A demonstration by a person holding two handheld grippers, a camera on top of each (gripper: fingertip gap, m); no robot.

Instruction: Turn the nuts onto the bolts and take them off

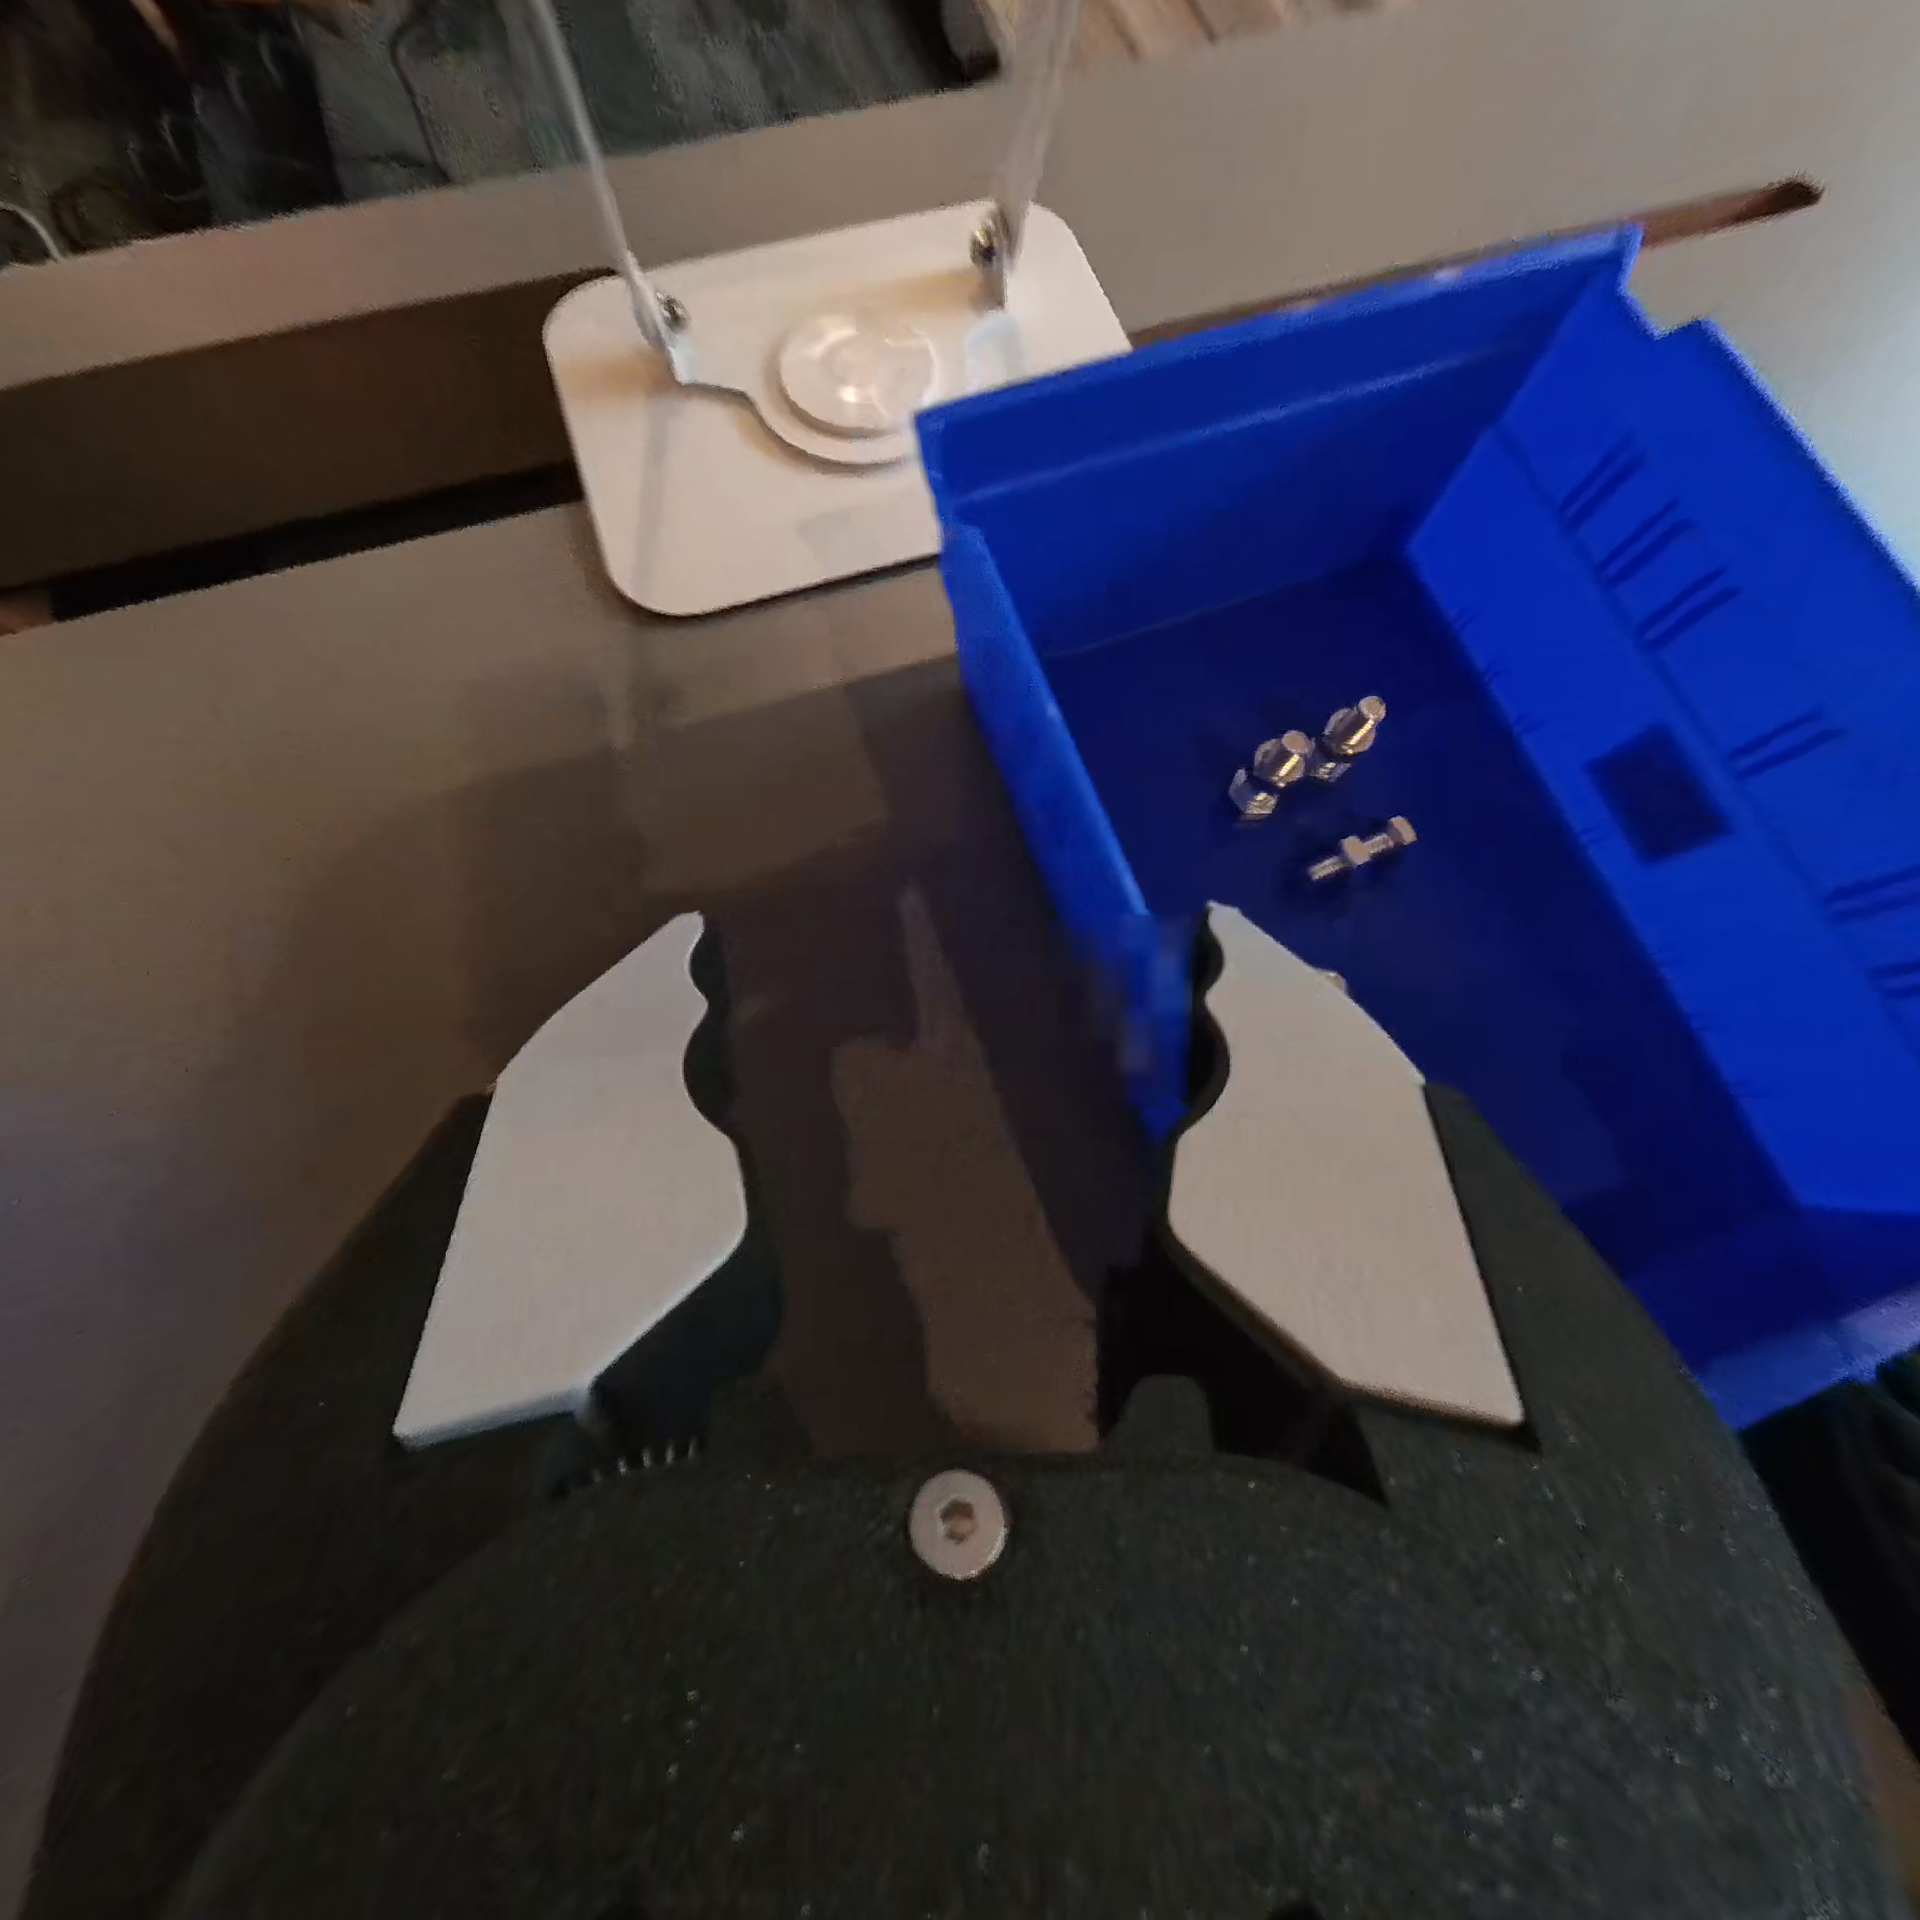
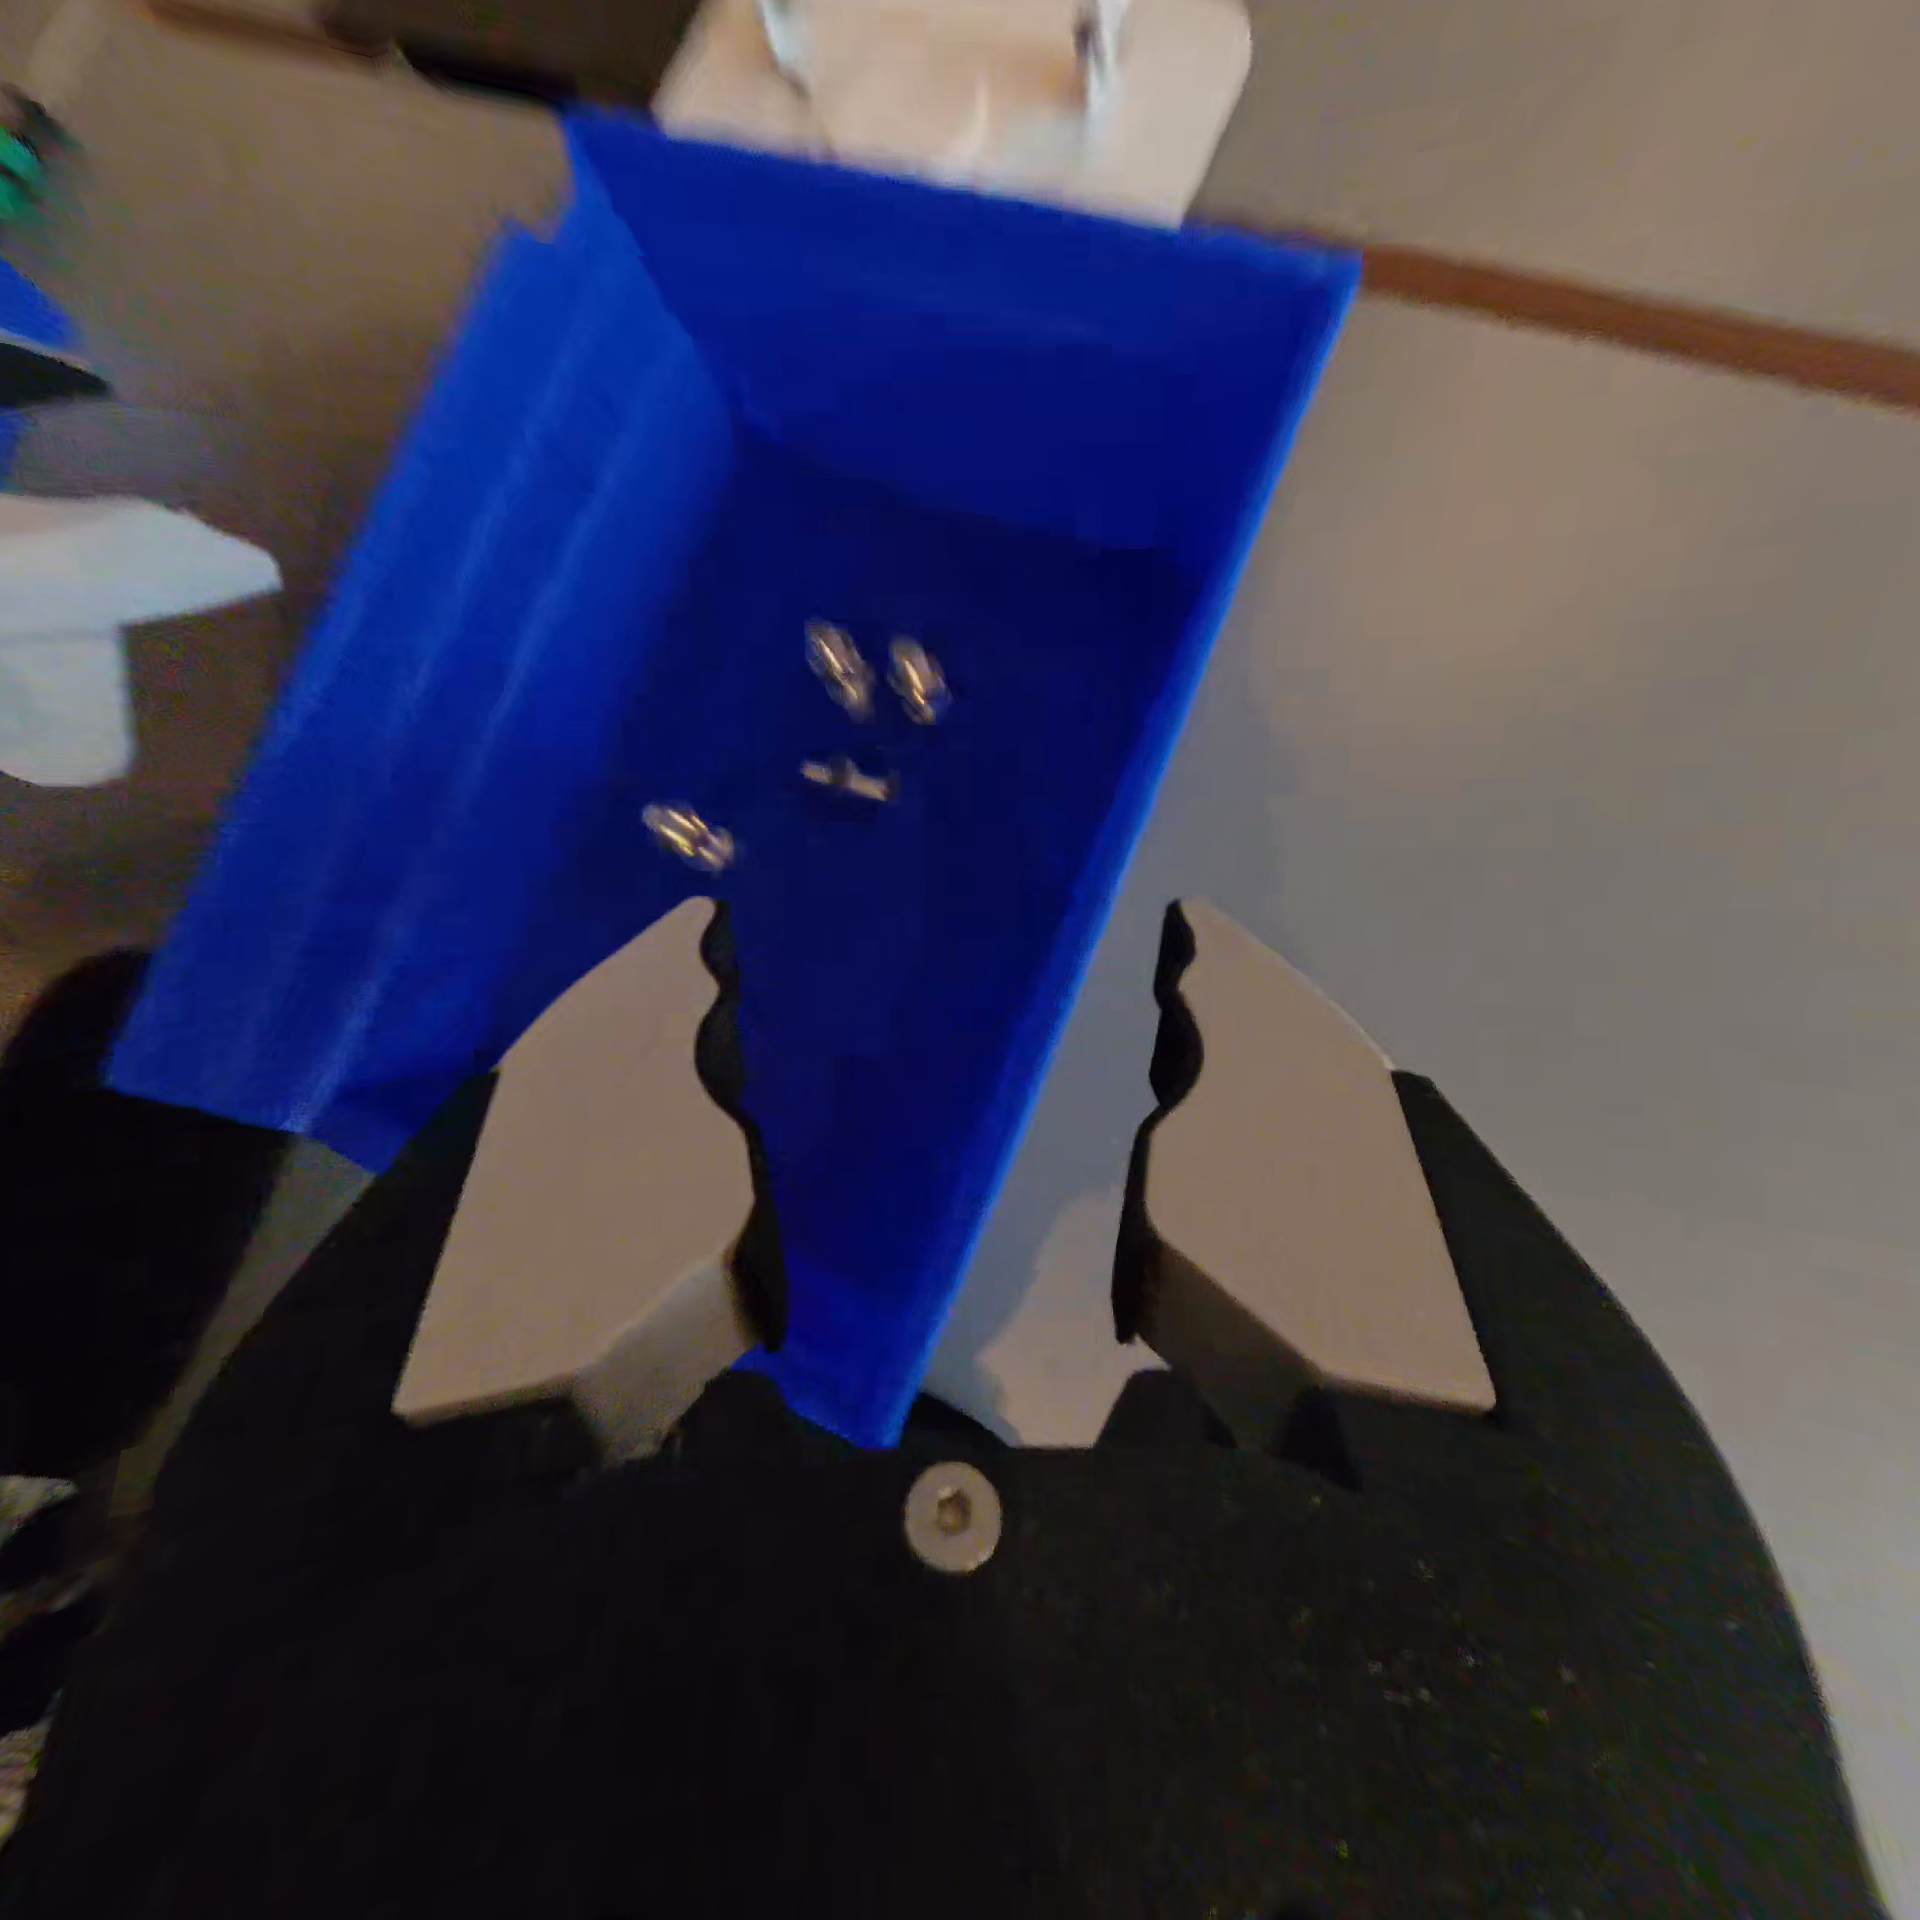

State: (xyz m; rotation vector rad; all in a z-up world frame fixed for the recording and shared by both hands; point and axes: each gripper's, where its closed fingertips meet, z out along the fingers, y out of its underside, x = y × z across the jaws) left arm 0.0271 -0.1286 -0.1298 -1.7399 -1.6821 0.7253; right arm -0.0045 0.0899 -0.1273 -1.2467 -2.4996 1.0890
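Note:
A blue plastic bin [image 1: 1195, 488] stands on the table and holds several small silver bolts with nuts on them [image 1: 1304, 764]. In the left wrist view my left gripper [image 1: 956, 925] is open and empty, and the bin's near left wall stands just inside its right finger. In the right wrist view the bin [image 2: 499, 675] lies ahead with the bolts [image 2: 873, 675] on its floor. My right gripper [image 2: 945, 914] is open and empty above the bin's near end, and the bin's right wall runs between its fingers. The right wrist view is blurred.
A white stand base [image 1: 727, 488] with two thin metal legs sits behind the bin on the glossy grey table [image 1: 312, 883]. It shows at the top of the right wrist view [image 2: 1143, 94]. A white object [image 2: 94, 623] sits at the left.

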